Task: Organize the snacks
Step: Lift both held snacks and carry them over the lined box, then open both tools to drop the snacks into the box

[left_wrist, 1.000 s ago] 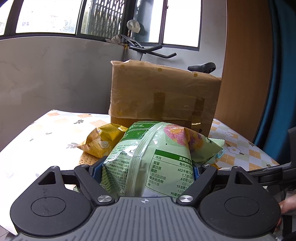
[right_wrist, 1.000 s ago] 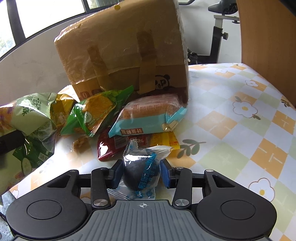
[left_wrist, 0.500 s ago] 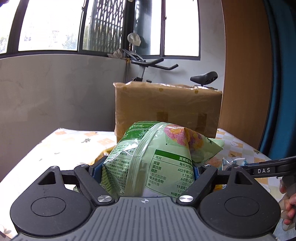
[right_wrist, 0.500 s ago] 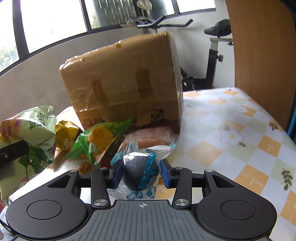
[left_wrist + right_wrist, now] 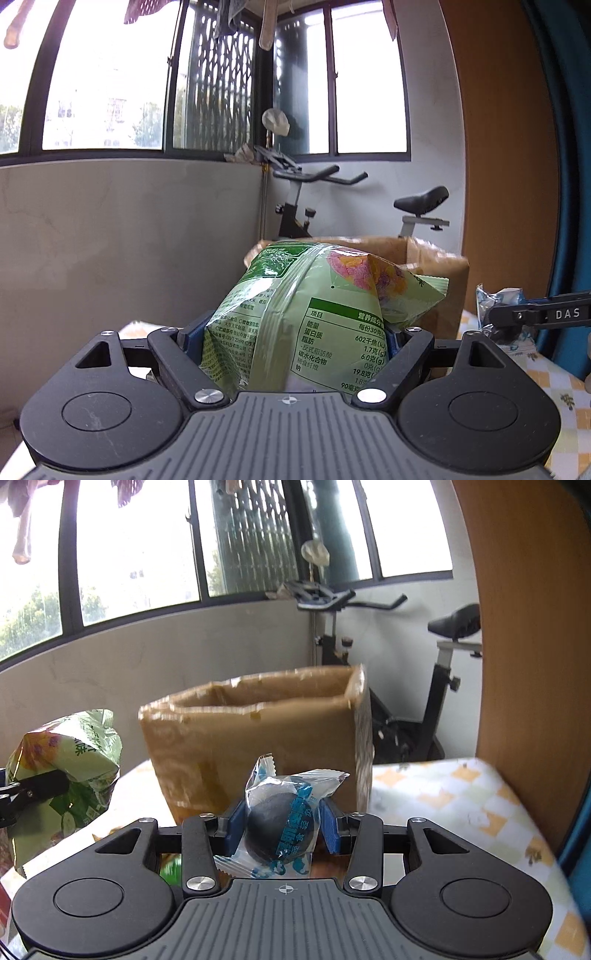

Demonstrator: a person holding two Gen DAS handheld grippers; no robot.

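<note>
My left gripper (image 5: 291,338) is shut on a large green snack bag (image 5: 314,317), held up in front of the open cardboard box (image 5: 436,266). My right gripper (image 5: 282,827) is shut on a small clear packet with a dark round snack (image 5: 282,827), held near the box (image 5: 258,746), whose open top shows at rim level. The green bag (image 5: 70,764) and left gripper show at the left of the right wrist view. The right gripper and its packet (image 5: 498,306) show at the right of the left wrist view.
The table has a floral checked cloth (image 5: 461,794). A wooden panel (image 5: 528,664) rises at the right. An exercise bike (image 5: 436,686) stands behind the box by the wall and windows. Other snacks are mostly hidden below my grippers.
Both grippers have risen with their snacks. The box top, seen from below earlier, is now near eye level and its opening shows. The snack pile has dropped out of view.
</note>
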